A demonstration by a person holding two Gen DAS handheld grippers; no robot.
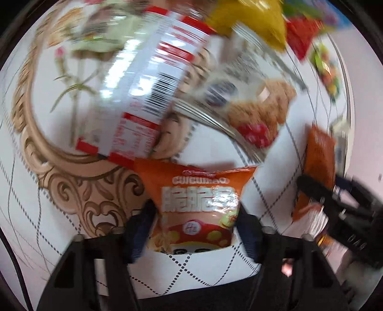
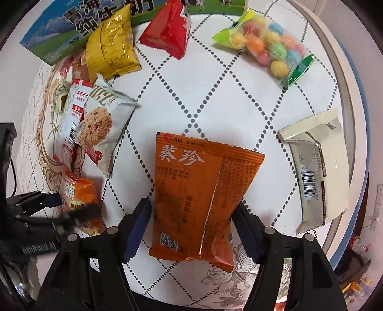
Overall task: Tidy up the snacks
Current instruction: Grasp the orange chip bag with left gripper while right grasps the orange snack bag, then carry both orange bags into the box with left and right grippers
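My left gripper [image 1: 195, 224] is shut on a small orange crisp-noodle packet [image 1: 198, 203], held just above the table; the same packet shows in the right wrist view [image 2: 80, 198] at the left. My right gripper [image 2: 192, 222] is shut on a larger orange seed packet [image 2: 196, 198], which also shows in the left wrist view [image 1: 317, 167] at the right. A white cookie packet [image 2: 103, 129] and a red-and-white packet [image 2: 71, 119] lie ahead of the left gripper. The left wrist view is blurred.
A round table with a diamond-pattern cloth [image 2: 215, 100] holds a yellow packet [image 2: 111, 45], a red packet [image 2: 167, 31], a bag of coloured candy balls [image 2: 268, 47], a cream packet [image 2: 316, 167] and a milk carton box [image 2: 71, 21] at the back. The table rim [image 2: 352, 100] curves at the right.
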